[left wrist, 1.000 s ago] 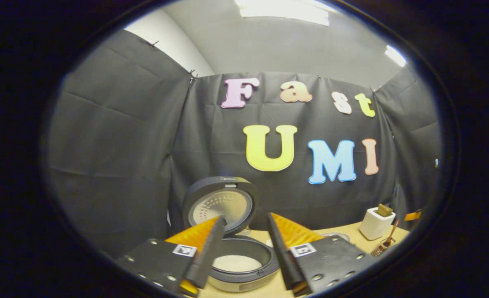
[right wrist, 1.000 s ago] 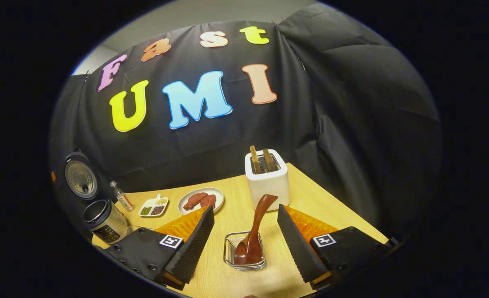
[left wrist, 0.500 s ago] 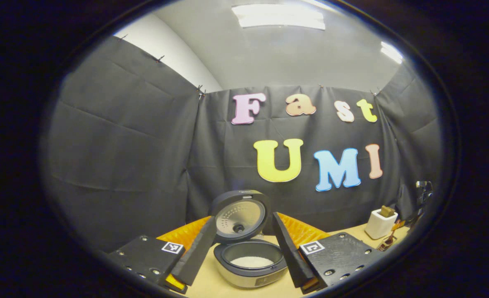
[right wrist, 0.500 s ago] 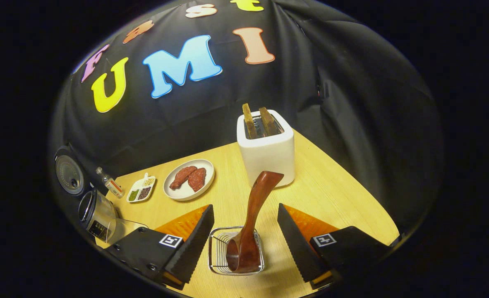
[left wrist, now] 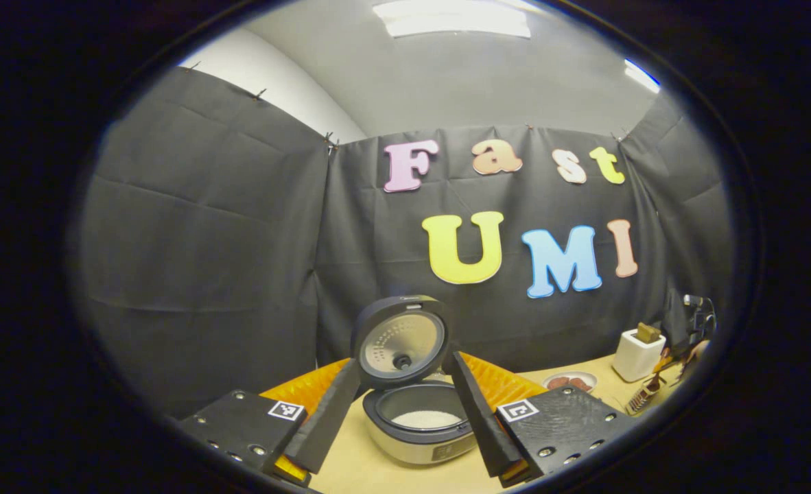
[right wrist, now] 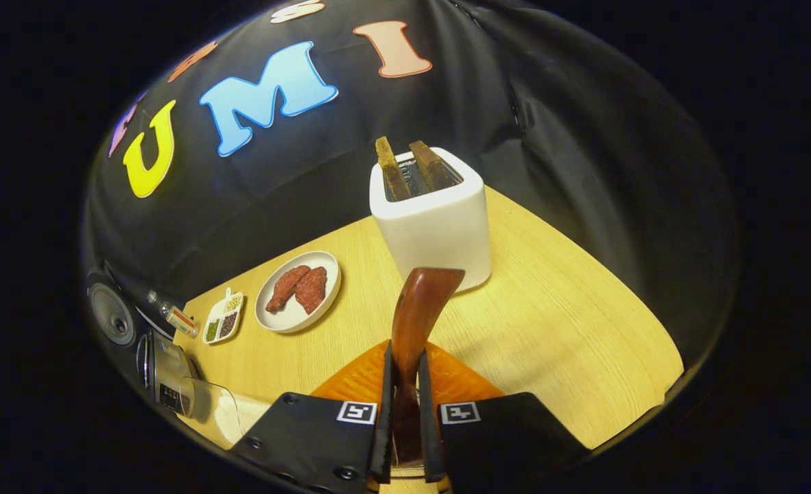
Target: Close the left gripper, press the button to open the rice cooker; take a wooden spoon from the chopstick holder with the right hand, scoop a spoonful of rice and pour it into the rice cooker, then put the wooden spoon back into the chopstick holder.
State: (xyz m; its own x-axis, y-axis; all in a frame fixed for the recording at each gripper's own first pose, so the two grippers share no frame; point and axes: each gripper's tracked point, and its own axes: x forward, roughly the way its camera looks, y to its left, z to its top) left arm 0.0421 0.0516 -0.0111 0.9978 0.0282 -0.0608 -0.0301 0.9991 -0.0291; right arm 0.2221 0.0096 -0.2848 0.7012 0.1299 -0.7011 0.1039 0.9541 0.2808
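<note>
The rice cooker (left wrist: 419,429) stands with its lid (left wrist: 398,339) raised and white rice in the pot. My left gripper (left wrist: 402,422) is open and hangs in front of the cooker without touching it. My right gripper (right wrist: 405,412) is shut on the handle of the brown wooden spoon (right wrist: 416,312), which rises between the fingers. The bowl of the spoon and most of the wire chopstick holder are hidden under the gripper. In the left gripper view the chopstick holder (left wrist: 645,396) is small at the far right, with the other gripper (left wrist: 694,329) above it.
A white toaster (right wrist: 433,219) with two slices stands just behind the spoon. A plate of meat (right wrist: 299,291), a small divided dish (right wrist: 222,321) and a little bottle (right wrist: 172,317) sit to the left. A clear cup of rice (right wrist: 217,412) stands beside the cooker (right wrist: 162,370).
My right gripper has come down over the chopstick holder and shut on the spoon handle. My left gripper has drawn back a little from the cooker and stays open.
</note>
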